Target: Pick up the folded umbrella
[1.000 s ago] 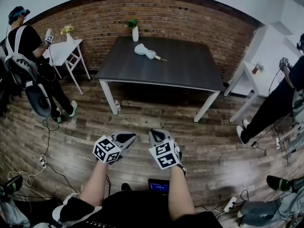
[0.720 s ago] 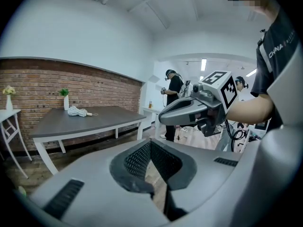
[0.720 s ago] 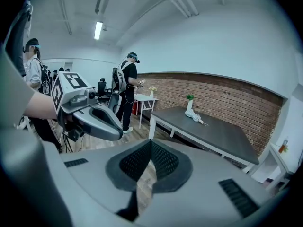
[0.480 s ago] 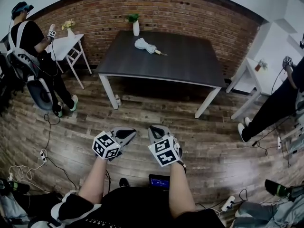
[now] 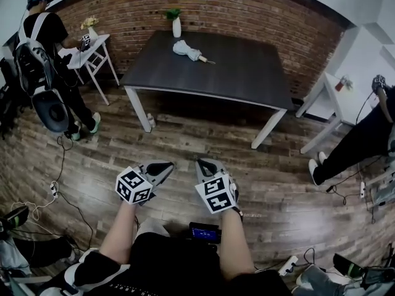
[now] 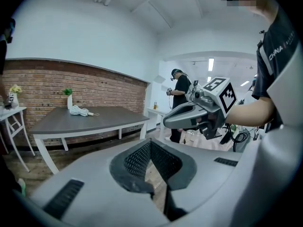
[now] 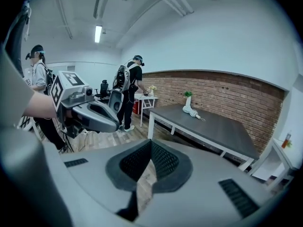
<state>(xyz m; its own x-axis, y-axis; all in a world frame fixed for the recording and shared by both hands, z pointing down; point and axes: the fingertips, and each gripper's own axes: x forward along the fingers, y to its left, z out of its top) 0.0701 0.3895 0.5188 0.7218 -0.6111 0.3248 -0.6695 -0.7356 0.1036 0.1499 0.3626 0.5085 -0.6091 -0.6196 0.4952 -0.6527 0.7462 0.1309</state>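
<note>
Looking down from the head view, both forearms reach forward side by side. The left gripper (image 5: 162, 167) and right gripper (image 5: 204, 165) are low over the wood floor (image 5: 185, 140), tipped slightly downward. Only the gripper views show that each pair of jaws is pressed together with nothing between. The folded umbrella (image 5: 187, 50) lies far off at 12 o'clock on the dark worktop (image 5: 241, 79), beside a white vase (image 5: 176, 27) and well apart from both jaws.

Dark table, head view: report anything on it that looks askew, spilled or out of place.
Nothing stands out. The folded umbrella lies on its side near the far edge of the dark table, close to an upright white vase of greenery. No spill or damage shows.
</note>
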